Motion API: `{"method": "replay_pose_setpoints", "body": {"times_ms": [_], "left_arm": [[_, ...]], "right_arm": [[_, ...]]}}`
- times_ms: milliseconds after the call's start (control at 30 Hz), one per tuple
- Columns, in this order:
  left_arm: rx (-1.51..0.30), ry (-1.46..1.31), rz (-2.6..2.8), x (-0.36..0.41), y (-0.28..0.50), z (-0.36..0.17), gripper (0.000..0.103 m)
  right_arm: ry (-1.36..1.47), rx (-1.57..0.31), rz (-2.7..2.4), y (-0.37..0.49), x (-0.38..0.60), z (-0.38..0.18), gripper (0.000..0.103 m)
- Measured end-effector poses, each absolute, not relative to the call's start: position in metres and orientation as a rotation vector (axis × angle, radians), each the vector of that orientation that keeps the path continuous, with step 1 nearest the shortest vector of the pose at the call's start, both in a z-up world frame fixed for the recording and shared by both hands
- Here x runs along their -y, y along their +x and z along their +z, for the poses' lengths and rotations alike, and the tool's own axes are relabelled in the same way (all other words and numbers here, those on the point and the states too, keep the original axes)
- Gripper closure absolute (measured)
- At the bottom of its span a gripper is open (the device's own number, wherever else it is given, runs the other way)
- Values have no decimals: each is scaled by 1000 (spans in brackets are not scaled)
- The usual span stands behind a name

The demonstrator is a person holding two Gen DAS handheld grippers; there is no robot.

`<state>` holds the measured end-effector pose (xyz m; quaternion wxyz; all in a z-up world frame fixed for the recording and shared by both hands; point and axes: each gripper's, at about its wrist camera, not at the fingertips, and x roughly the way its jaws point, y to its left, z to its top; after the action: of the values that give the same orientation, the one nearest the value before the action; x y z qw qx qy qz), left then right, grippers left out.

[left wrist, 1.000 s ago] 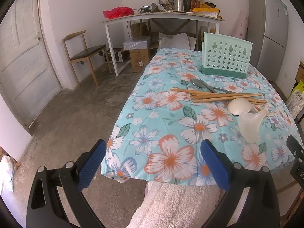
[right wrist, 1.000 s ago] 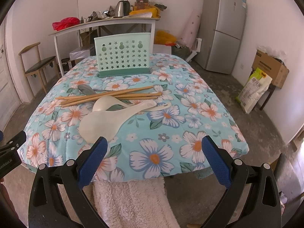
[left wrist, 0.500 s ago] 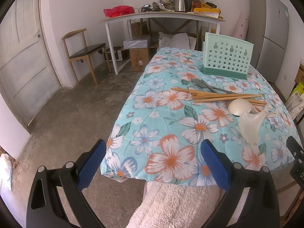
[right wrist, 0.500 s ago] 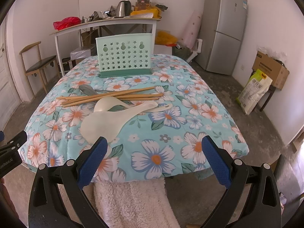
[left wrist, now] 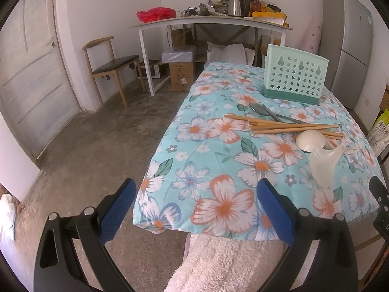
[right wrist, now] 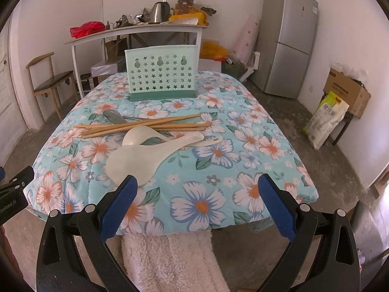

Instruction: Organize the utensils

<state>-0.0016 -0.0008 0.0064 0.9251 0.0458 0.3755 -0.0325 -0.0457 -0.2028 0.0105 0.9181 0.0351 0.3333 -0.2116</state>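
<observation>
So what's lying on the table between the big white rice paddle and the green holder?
In the right wrist view, between the rice paddle and the green holder: a white soup spoon, wooden chopsticks and a metal spoon.

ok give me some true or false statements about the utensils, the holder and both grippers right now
1. The green holder stands upright at the far end of the table. True.
2. The chopsticks are already in the holder. False: they lie flat on the flowered cloth, in front of it.
3. The right gripper has its jaws open and holds nothing. True.
4. The left gripper is shut on the white rice paddle. False: it is open and empty; the paddle lies on the cloth.
5. A metal spoon lies behind the chopsticks. True.
</observation>
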Motion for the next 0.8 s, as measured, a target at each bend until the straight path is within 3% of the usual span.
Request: {"method": "replay_pose_setpoints", "body": {"times_ms": [800], "left_arm": [[-774, 92, -66, -8, 2, 5, 6]], "right_arm": [[70, -686, -437, -46, 203, 10, 8]]}}
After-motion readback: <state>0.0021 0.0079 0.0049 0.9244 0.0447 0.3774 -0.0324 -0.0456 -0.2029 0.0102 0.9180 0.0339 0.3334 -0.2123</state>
